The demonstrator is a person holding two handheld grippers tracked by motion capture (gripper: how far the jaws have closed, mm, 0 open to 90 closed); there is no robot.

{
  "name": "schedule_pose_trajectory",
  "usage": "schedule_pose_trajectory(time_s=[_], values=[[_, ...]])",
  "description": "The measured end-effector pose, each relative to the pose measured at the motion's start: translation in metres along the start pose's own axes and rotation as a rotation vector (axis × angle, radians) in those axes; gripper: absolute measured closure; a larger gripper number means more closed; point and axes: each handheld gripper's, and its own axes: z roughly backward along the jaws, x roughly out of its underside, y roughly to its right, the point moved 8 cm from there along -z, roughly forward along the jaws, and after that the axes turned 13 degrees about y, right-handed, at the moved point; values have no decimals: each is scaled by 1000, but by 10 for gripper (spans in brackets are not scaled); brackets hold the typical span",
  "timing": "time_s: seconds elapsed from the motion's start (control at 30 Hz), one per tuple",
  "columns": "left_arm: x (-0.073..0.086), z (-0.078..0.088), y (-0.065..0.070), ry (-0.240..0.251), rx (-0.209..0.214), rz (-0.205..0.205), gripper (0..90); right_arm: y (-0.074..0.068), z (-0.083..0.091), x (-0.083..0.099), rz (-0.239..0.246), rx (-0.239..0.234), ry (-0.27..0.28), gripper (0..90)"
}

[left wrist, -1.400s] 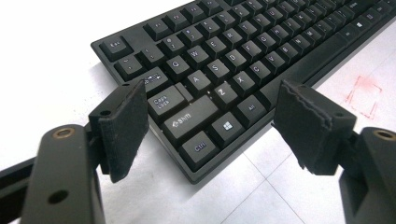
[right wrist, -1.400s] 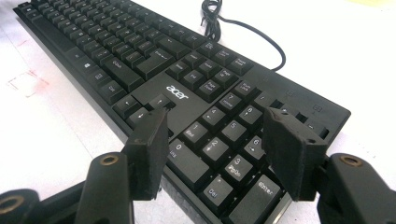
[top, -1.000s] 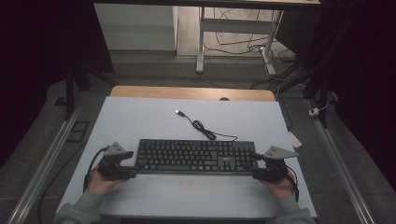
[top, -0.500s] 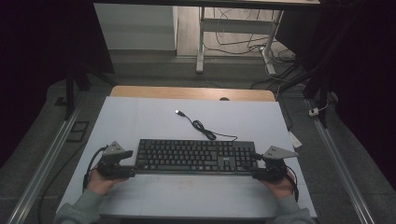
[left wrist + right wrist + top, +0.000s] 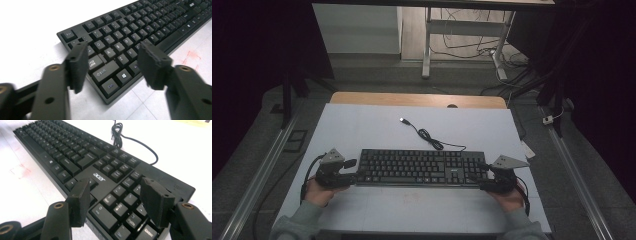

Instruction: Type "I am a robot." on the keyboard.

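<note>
The right gripper (image 5: 113, 202) hovers over the number-pad end of the black keyboard (image 5: 82, 157), its two black jaws standing apart above the keys (nothing pinched between them). The keyboard runs off to the upper left across the white table (image 5: 30, 202). Its cable (image 5: 125, 137) coils behind it.

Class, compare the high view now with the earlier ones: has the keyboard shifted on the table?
No. The keyboard lies where it did, its far edge just as near the coiled cable and parallel to the table's front edge.
</note>
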Motion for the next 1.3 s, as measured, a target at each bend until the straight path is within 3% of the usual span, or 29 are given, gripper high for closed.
schedule_pose_trajectory(time_s=[0.17,0.47,0.5,0.57,0.83,1.0,1.3], values=[[0,-3,-1,-1,-4,-8,534,-3,-5,-5,-21,-16,18,422],[1,-7,-2,-12,-3,-33,822,-14,-22,-12,-24,-37,19,424],[2,-8,-2,-17,-2,-36,822,-14,-22,-12,-24,-37,19,424],[3,-10,-2,-27,3,-36,883,-21,-30,-17,-38,-72,34,424],[6,-14,1,-51,7,-50,890,-36,-49,-27,-45,-119,41,428],[7,-15,1,-54,8,-55,890,-40,-57,-30,-41,-111,33,447],[8,-17,1,-56,5,-51,887,-52,-76,-35,-41,-116,11,640]])
